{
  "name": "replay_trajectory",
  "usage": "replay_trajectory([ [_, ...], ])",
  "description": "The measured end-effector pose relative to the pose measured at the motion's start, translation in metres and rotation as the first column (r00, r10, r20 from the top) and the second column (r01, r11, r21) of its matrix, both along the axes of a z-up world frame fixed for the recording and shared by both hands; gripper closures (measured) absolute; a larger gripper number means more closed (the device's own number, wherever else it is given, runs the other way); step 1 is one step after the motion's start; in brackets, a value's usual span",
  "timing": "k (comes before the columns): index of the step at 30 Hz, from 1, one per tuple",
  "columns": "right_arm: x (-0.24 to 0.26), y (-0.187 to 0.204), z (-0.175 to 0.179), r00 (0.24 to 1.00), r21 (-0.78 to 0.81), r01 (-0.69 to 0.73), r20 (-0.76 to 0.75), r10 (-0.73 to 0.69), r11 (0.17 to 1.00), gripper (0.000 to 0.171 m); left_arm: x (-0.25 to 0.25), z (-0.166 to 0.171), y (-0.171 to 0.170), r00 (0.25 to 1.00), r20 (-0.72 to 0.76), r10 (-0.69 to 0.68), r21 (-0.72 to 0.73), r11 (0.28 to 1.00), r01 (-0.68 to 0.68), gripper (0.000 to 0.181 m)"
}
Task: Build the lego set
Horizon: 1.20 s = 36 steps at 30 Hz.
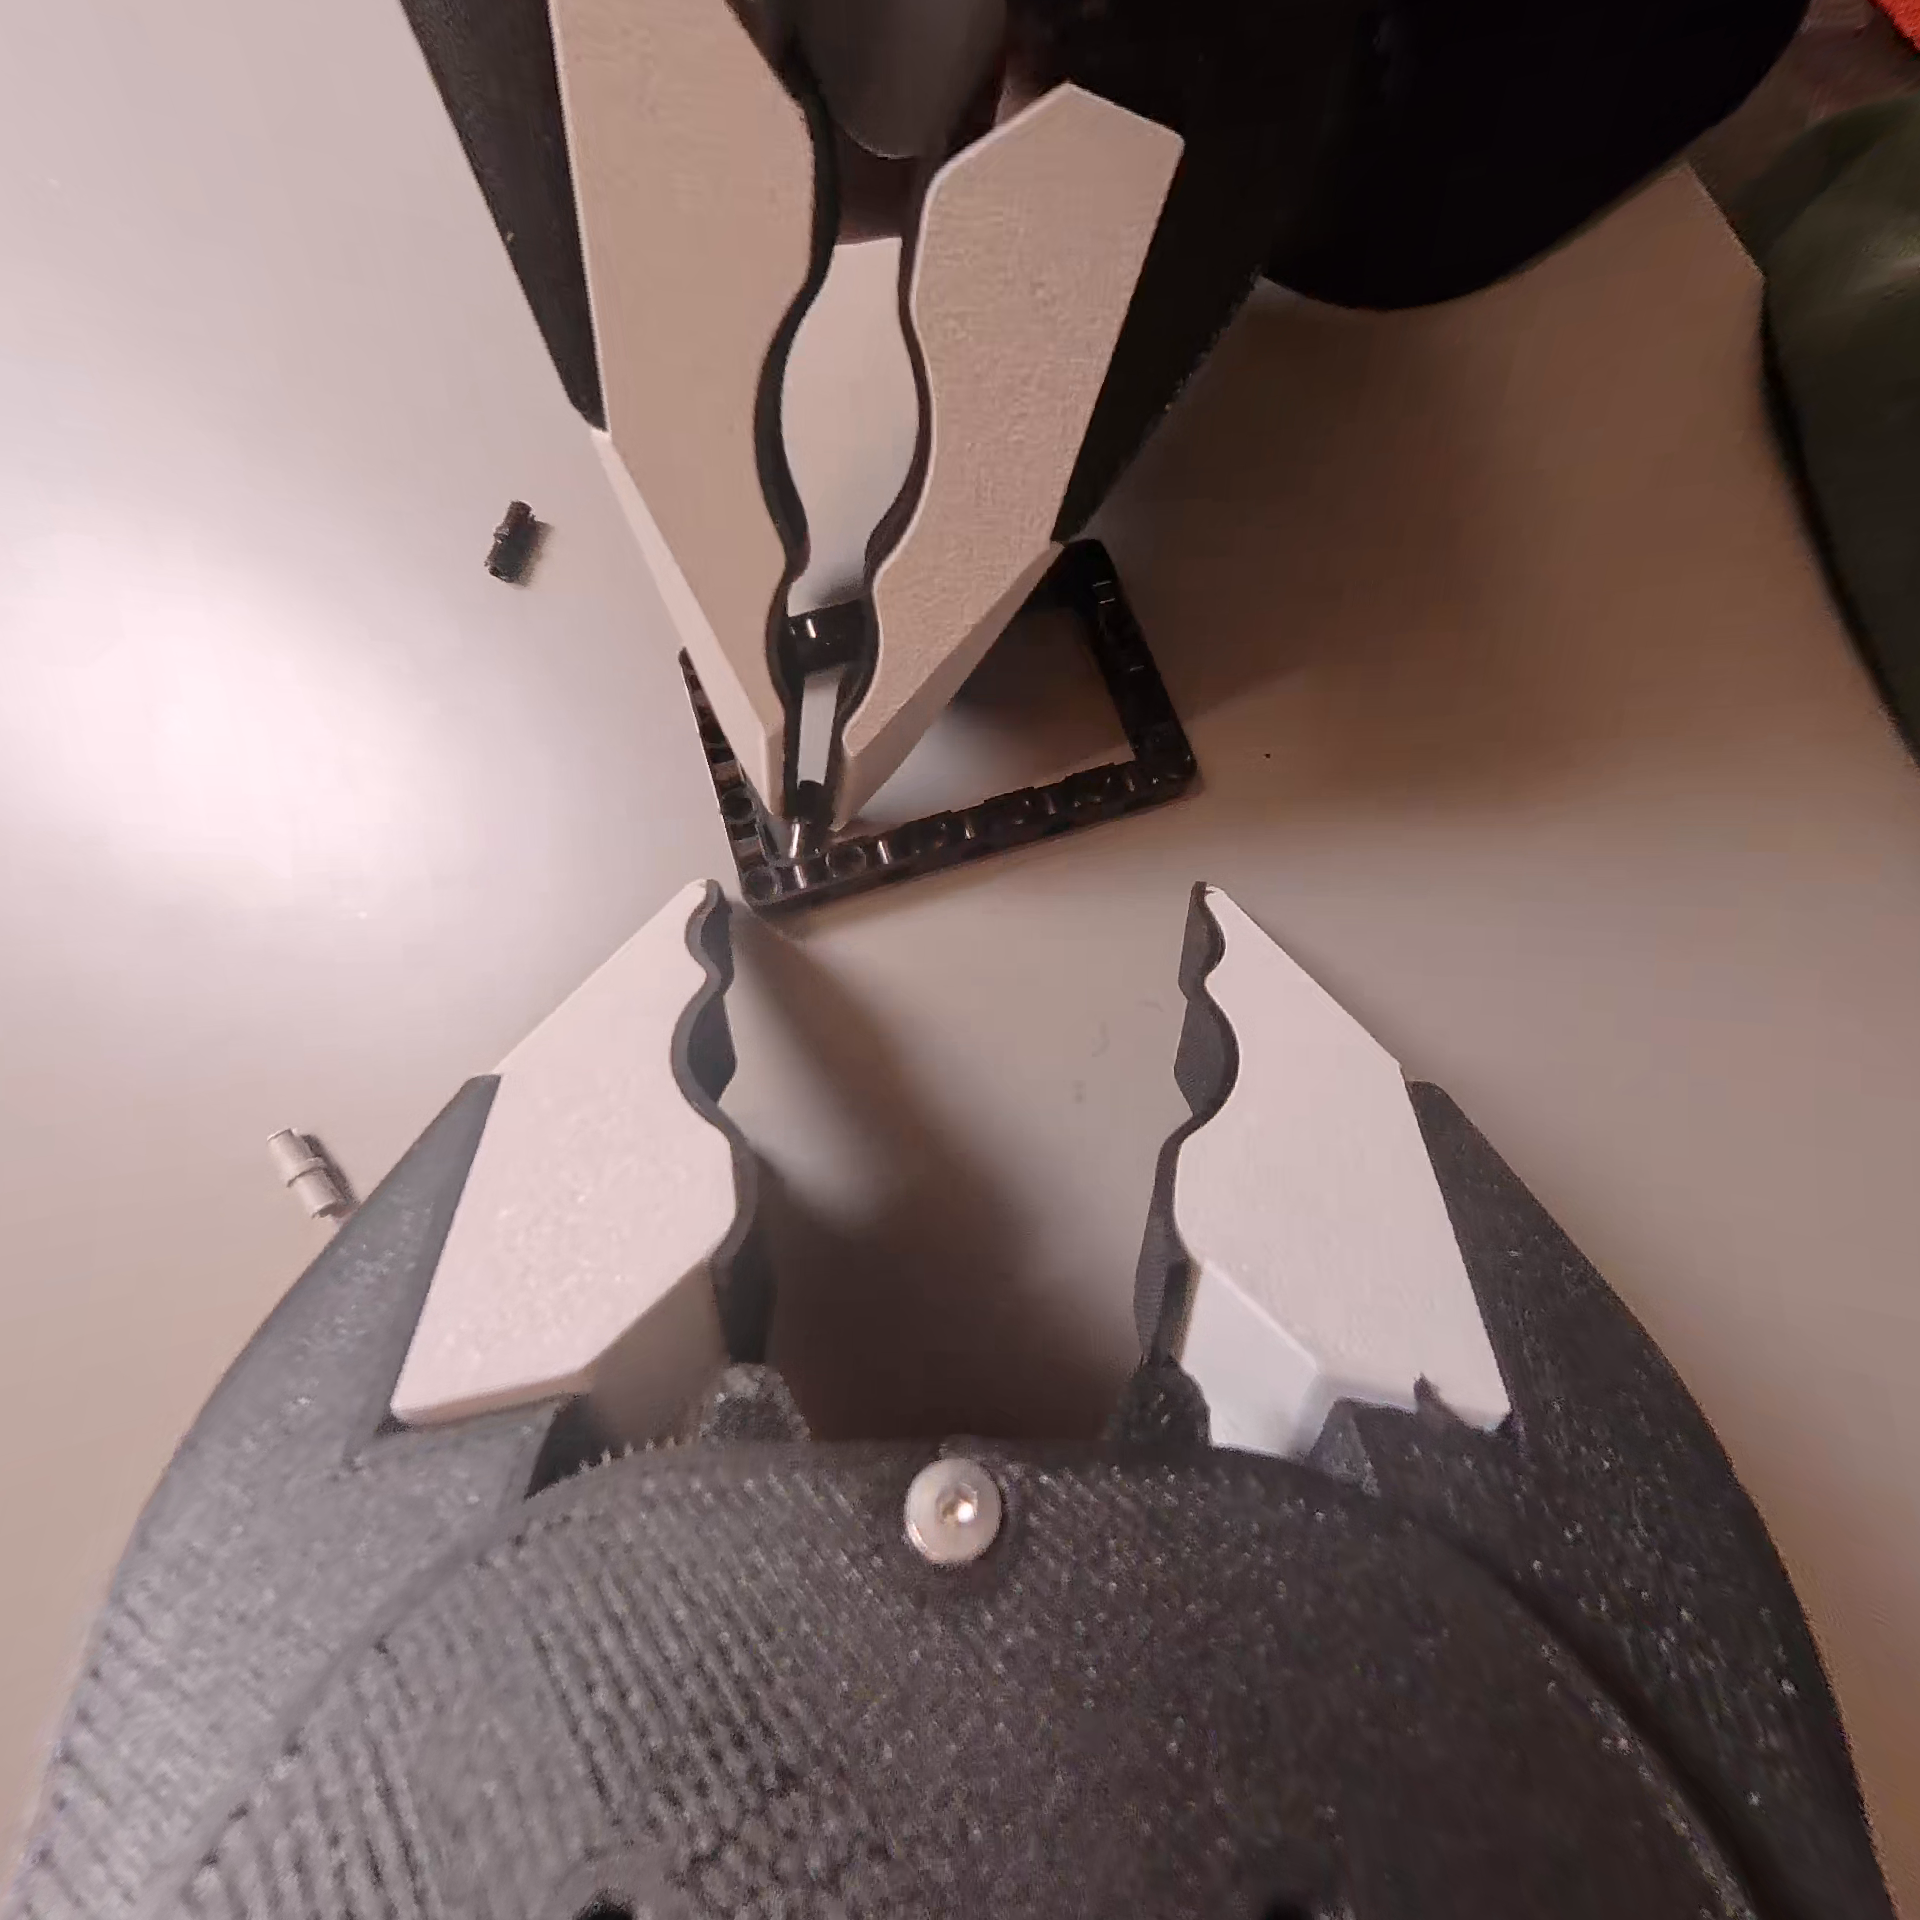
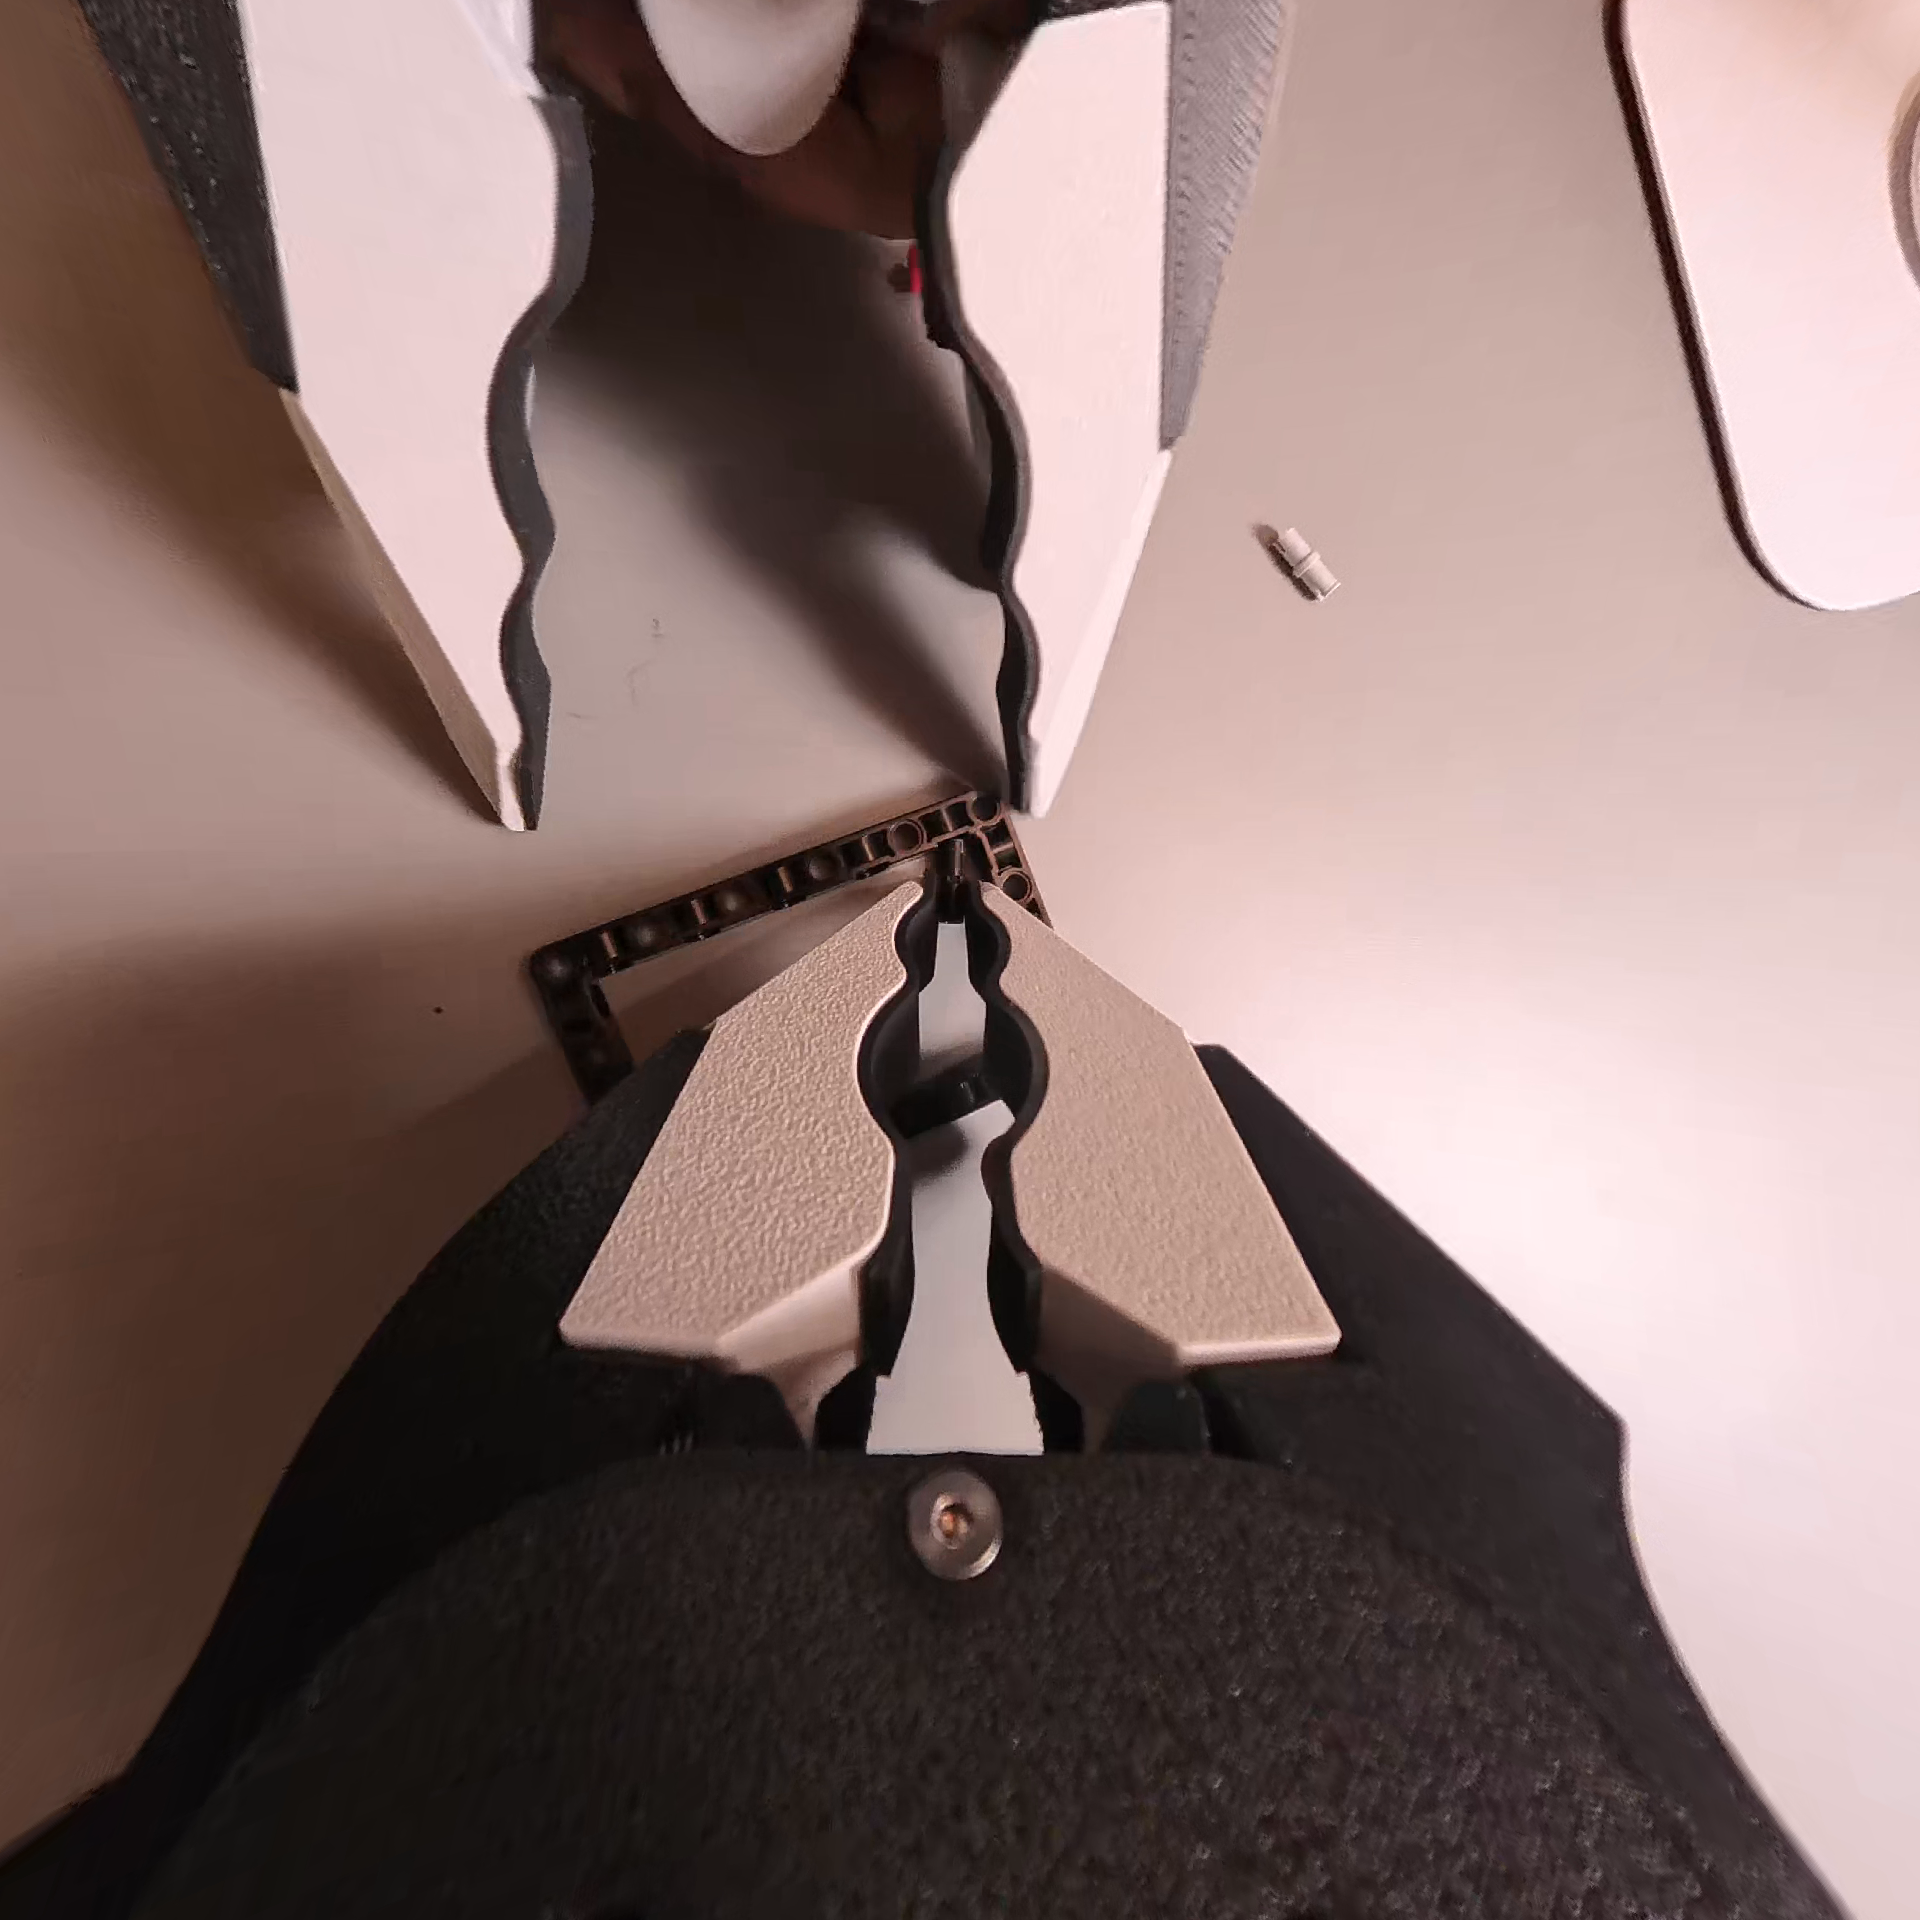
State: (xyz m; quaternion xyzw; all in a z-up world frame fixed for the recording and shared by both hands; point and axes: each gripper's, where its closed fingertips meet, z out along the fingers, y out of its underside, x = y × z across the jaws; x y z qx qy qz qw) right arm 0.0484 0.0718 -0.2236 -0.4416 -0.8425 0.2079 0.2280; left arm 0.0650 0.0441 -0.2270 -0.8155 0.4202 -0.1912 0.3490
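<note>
On the tabletop (image 1: 312,727) your black frame (image 1: 1153,727) lies nearly bare. Right gripper (image 2: 954,902) is pinching a pin (image 2: 952,868) at its corner; left gripper (image 1: 956,904) hangs spread apart. Loose black pin (image 1: 509,538) and grey pin (image 2: 1299,561) are waiting, so you're early on.

frame (image 1: 1143,774) interior: blocked by right gripper (image 1: 808,821) | tabletop (image 1: 260,364) left: 2 loose pins

The lego frame (image 1: 1049,821) is black with a row of round holes along each side, lying on a plain beige table (image 1: 1455,987). Left of the frame lies a black pin (image 1: 511,538); a light grey pin (image 2: 1299,561) lies farther off. Both grippers have white fingers (image 1: 603,1164) with dark wavy inner pads on black textured bodies.
</note>
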Motion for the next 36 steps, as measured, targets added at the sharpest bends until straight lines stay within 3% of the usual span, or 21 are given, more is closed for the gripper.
replay_trajectory([
  [12,0.003,-0.009,0.005,0.975,0.083,-0.219,-0.027,0.222,0.972,0.17,0.002,0.003,0.001,1.0,0.006,-0.01,0.028,1.0,0.01,0.114],
  [17,0.007,-0.013,0.001,0.964,0.097,-0.265,-0.005,0.266,0.96,0.17,-0.012,0.013,0.01,1.0,0.014,0.018,0.058,0.998,-0.019,0.136],
  [23,0.004,-0.01,-0.001,0.958,0.125,-0.285,0.004,0.287,0.95,0.17,-0.015,0.003,0.016,0.997,-0.058,-0.041,0.042,0.998,0.044,0.155],
  [36,0.001,-0.011,0.0,0.945,0.182,-0.308,-0.053,0.322,0.934,0.17,-0.014,0.003,0.012,0.996,-0.009,-0.088,0.059,0.994,0.088,0.156],
])
